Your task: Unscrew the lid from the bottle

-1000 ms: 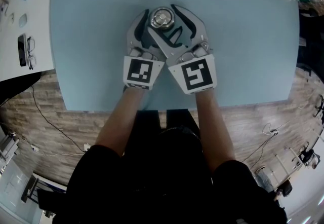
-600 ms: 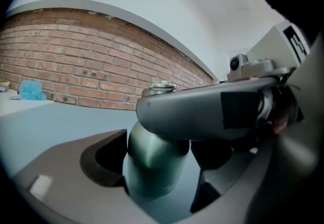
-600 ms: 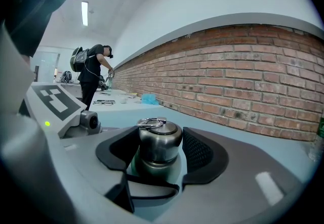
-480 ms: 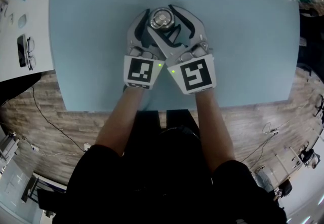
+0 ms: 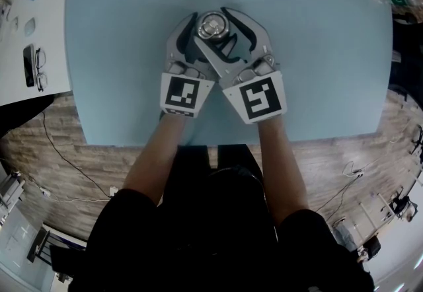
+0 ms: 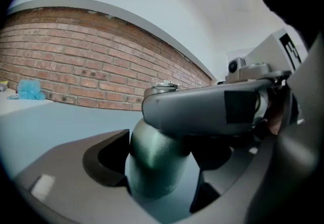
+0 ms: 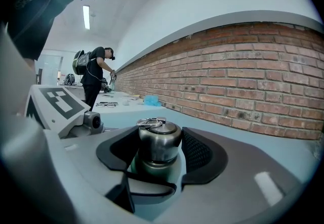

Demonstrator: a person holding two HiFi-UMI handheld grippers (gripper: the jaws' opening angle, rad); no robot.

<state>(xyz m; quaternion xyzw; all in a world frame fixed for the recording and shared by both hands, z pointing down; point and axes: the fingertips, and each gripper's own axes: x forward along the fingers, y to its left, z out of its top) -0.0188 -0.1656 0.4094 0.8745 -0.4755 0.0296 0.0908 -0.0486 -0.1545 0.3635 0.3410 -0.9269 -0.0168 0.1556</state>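
Tools 2, just closed | left tool [image 5: 199, 28] grips 1 bottle [image 6: 154, 159] | right tool [image 7: 161, 156] grips 1 lid [image 7: 159, 139]

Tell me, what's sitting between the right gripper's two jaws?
The shiny metal lid of the green bottle, seen in the right gripper view. The right gripper has just been closing its jaws, and its pads now press the lid.

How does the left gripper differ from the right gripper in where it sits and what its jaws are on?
The left gripper clamps the green bottle by its body; the right gripper clamps the silver lid. The left gripper sits lower on the bottle; the right gripper's jaw crosses above it. Shared: both grippers' jaws have just been closing, each with part of the same upright bottle between them.
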